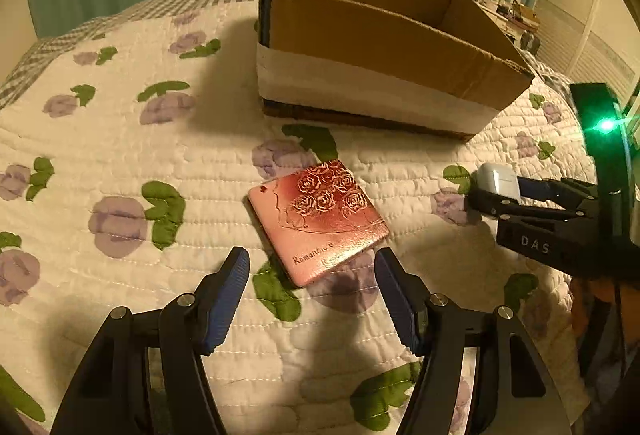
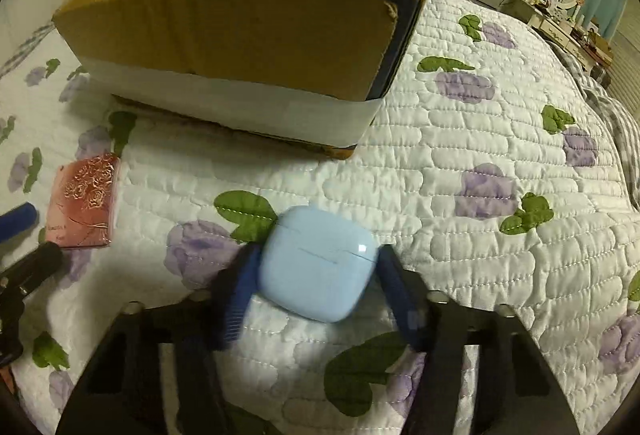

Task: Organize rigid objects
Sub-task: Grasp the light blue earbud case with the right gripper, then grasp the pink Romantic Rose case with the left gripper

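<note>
One cardboard box (image 1: 372, 47), one pink tin (image 1: 318, 219), one earbud case (image 2: 320, 263); right gripper (image 2: 316, 291) jaws clamp case, left gripper (image 1: 312, 299) jaws wide, empty.

The cardboard box (image 1: 372, 47) stands open-topped on the quilted bed (image 1: 120, 155), its tall near wall blocking a low approach. Bare quilt lies between it and the pink rose-embossed tin (image 1: 318, 221). The right tool (image 1: 494, 201) crowds the tin's right side.

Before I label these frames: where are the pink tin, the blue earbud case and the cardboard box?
pink tin (image 1: 318, 221), left wrist view, lid centre.
blue earbud case (image 2: 318, 263), right wrist view, front face.
cardboard box (image 1: 380, 35), left wrist view, near wall.
</note>
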{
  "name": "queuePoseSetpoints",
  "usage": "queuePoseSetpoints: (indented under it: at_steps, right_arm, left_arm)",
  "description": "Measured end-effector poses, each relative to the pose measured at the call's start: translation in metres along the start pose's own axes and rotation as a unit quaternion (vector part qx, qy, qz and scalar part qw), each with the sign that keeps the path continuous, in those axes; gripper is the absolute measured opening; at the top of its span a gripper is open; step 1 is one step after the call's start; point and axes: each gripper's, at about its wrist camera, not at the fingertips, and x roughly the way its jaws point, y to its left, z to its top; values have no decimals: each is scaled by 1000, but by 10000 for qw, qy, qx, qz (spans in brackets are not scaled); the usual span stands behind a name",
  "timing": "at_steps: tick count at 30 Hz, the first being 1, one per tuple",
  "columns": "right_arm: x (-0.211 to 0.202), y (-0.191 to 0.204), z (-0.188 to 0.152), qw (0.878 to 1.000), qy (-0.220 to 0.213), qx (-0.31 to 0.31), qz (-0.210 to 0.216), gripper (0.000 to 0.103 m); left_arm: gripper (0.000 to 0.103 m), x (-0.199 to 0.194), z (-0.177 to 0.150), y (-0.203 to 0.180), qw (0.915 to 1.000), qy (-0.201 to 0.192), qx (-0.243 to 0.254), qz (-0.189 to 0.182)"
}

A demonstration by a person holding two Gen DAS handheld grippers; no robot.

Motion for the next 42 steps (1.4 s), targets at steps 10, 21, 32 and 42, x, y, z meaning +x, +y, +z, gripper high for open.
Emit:
queuePoseSetpoints:
  at_steps: [10, 21, 32, 42]
  right_arm:
    - [-18, -9, 4, 9995, -273, 159, 59, 56]
    - [-22, -12, 8, 9988, -344, 303, 171, 56]
    - [-21, -18, 8, 9983, -308, 459, 197, 56]
    - [-29, -17, 9, 9977, -474, 425, 239, 56]
  left_arm:
    - [68, 25, 16, -10, 9989, 389, -208, 128]
    - [80, 61, 43, -33, 9926, 728, -553, 798]
    - [78, 70, 50, -26, 9942, 285, -760, 712]
    - [73, 25, 29, -16, 9988, 99, -366, 300]
